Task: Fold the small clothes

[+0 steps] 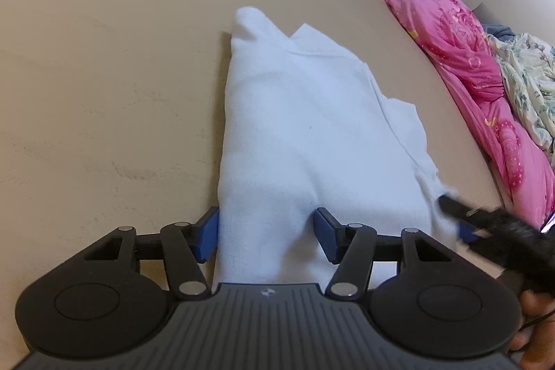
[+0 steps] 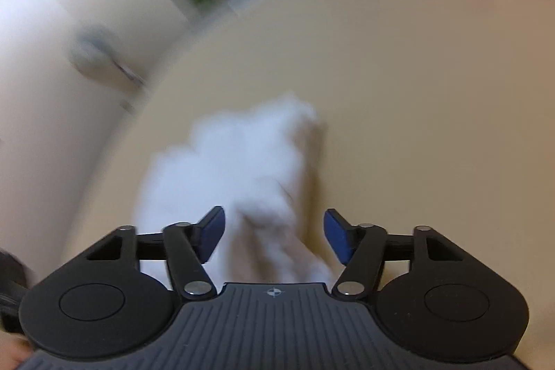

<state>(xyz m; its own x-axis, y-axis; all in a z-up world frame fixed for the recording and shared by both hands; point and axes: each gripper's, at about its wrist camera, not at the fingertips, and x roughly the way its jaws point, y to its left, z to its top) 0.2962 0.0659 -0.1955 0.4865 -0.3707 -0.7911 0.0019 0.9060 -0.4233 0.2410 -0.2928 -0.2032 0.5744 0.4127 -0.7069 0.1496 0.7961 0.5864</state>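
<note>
I see the white garment [image 1: 312, 134] folded into a layered oblong, flat on the beige tabletop [image 1: 104, 75]. My left gripper [image 1: 267, 233] and right gripper [image 2: 274, 236] both stand spread over its near edge, pinching nothing. Pink bedding [image 1: 468, 58] lies beyond the table's edge.

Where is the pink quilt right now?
In the left wrist view the pink quilt lies bunched along the right edge of the beige table, beyond the white garment and beside a floral cloth.
</note>
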